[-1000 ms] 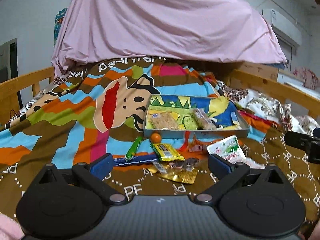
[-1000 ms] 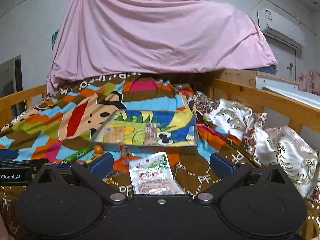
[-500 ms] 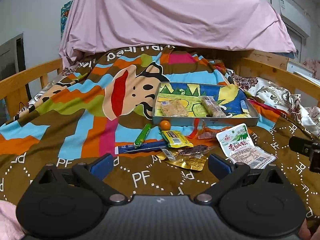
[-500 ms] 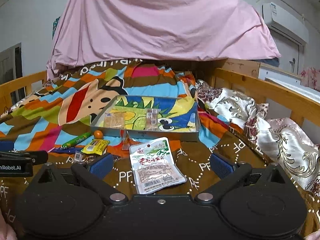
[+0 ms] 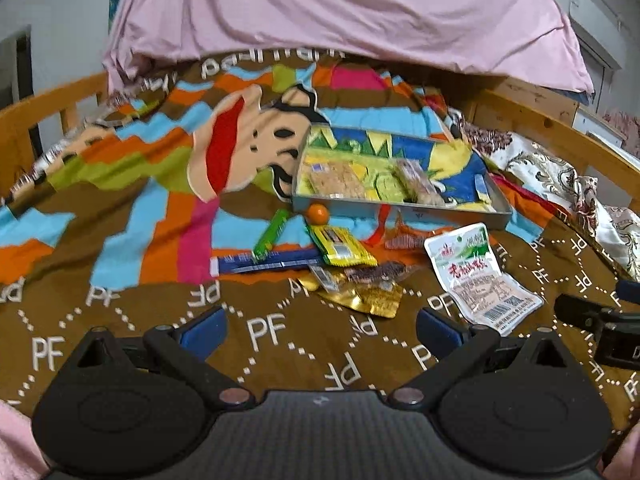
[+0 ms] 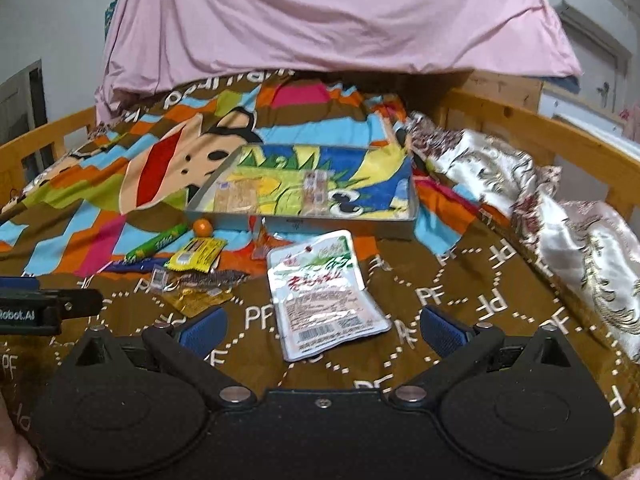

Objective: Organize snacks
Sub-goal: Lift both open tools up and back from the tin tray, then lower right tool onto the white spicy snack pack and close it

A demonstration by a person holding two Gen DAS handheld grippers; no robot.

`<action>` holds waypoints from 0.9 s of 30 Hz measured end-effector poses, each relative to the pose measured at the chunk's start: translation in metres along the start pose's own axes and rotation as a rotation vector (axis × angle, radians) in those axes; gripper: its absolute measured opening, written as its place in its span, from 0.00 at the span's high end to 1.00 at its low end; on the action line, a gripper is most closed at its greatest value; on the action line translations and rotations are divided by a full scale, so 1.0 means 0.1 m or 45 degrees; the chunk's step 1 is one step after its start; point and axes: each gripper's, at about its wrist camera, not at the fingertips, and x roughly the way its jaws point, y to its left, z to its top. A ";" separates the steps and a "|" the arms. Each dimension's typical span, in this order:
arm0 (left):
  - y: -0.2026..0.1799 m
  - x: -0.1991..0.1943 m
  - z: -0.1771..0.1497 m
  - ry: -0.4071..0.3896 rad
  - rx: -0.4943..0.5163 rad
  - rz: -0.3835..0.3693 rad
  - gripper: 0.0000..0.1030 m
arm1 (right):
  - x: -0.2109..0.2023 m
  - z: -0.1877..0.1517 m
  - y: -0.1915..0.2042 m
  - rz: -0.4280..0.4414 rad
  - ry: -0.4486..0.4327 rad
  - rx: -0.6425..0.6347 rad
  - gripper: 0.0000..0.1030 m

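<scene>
A metal tray with a cartoon picture inside lies on the bed and holds two wrapped snacks. In front of it lie loose snacks: a white and green packet, a yellow packet, a green stick, a small orange ball, a blue strip and a gold wrapper. My left gripper is open and empty, short of the pile. My right gripper is open and empty, just before the white packet.
A colourful monkey-print blanket covers the bed. Wooden rails run on the left and the right. A pink sheet hangs at the back. A floral quilt is bunched at the right.
Both grippers have risen and tilted down, so the snacks and tray sit lower and larger in view. Both stay open and empty. No snack has moved.
</scene>
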 end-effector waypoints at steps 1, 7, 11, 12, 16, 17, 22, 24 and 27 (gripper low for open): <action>0.01 0.03 0.01 0.019 -0.010 -0.010 0.00 | 0.03 0.01 0.00 0.017 0.016 -0.002 0.01; 0.09 0.17 0.10 0.100 -0.035 -0.081 0.00 | 0.24 0.08 -0.05 0.097 0.113 -0.007 0.01; 0.11 0.31 0.24 0.133 0.013 -0.170 0.00 | 0.44 0.13 -0.13 0.120 0.157 -0.016 0.01; 0.12 0.35 0.28 0.134 0.030 -0.192 0.00 | 0.49 0.14 -0.15 0.128 0.160 -0.021 0.01; 0.15 0.54 0.40 0.147 0.098 -0.252 0.00 | 0.71 0.20 -0.23 0.143 0.174 -0.053 0.01; 0.16 0.60 0.42 0.157 0.103 -0.261 0.00 | 0.77 0.22 -0.25 0.149 0.180 -0.063 0.01; 0.19 0.95 0.50 0.252 0.130 -0.362 0.00 | 1.12 0.29 -0.30 0.179 0.223 -0.090 0.01; 0.16 1.11 0.51 0.288 0.186 -0.388 0.00 | 1.24 0.30 -0.31 0.193 0.237 -0.080 0.01; 0.09 1.27 0.50 0.308 0.300 -0.386 0.00 | 1.40 0.30 -0.32 0.216 0.261 -0.062 0.01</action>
